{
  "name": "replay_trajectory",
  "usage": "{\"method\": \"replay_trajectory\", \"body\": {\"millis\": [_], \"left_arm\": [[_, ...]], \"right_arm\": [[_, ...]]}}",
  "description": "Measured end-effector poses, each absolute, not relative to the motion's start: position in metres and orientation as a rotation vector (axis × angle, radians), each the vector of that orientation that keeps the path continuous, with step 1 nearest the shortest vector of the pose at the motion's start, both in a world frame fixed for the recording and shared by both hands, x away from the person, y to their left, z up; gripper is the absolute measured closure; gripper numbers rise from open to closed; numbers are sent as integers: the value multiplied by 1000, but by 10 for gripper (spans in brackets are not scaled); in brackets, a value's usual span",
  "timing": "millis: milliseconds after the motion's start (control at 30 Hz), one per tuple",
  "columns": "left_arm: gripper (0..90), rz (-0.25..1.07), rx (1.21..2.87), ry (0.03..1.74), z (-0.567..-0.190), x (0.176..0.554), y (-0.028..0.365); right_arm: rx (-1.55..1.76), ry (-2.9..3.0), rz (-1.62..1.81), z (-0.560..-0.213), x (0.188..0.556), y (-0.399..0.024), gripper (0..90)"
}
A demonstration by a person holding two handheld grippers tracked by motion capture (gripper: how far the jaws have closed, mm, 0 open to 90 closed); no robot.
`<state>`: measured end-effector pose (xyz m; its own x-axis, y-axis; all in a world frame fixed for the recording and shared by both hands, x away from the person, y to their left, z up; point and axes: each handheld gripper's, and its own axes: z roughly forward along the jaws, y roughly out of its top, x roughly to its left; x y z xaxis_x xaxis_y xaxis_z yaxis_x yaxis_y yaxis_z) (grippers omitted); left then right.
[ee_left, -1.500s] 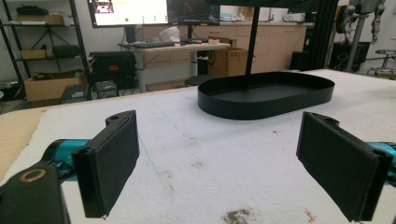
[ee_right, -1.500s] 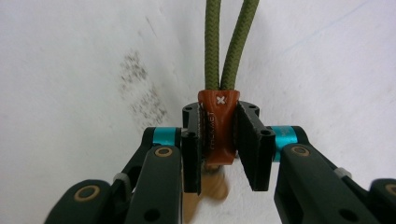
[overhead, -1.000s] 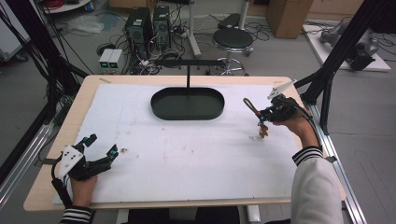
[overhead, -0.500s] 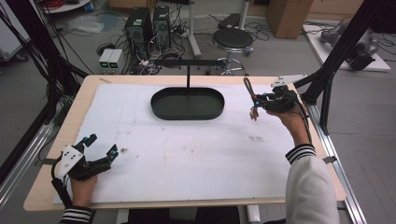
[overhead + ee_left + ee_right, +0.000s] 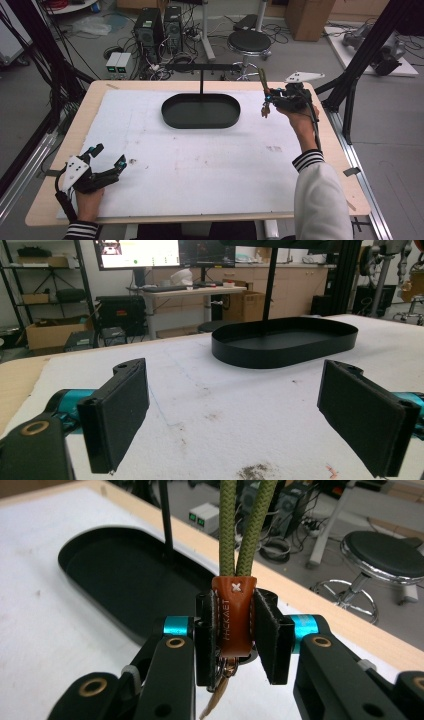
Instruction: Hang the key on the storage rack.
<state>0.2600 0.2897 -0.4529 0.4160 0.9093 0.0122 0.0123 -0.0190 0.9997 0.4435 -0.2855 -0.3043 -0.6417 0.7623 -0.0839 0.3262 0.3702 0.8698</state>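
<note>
A key strap, a loop of olive-green cord (image 5: 245, 525) ending in a brown leather tab (image 5: 234, 615), is clamped by its tab in my right gripper (image 5: 235, 630). The cord stands upward and a small metal ring hangs below the tab. In the high view my right gripper (image 5: 268, 101) is raised at the back right of the table, just right of the black oval tray (image 5: 200, 112). From the tray rises a black T-shaped stand (image 5: 201, 75). At the front left my left gripper (image 5: 108, 155) rests on the table. It is open, with nothing between its pads (image 5: 122, 410).
A white mat (image 5: 200, 160) covers the wooden table and carries faint stains. In the left gripper view the tray (image 5: 280, 347) lies ahead across bare mat. A round stool (image 5: 249, 42), computers and cables stand on the floor behind the table. Black frame posts flank both sides.
My right gripper has carried the key strap up and toward the back of the table, nearer the tray's right end. The left gripper has stayed still.
</note>
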Motion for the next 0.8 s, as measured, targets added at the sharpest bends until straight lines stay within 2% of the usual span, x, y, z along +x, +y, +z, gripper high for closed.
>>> {"method": "replay_trajectory", "body": {"millis": [800], "left_arm": [[137,885,1405,896,-453,260,290]], "right_arm": [[972,2092,1181,-300,464,-235,723]]}}
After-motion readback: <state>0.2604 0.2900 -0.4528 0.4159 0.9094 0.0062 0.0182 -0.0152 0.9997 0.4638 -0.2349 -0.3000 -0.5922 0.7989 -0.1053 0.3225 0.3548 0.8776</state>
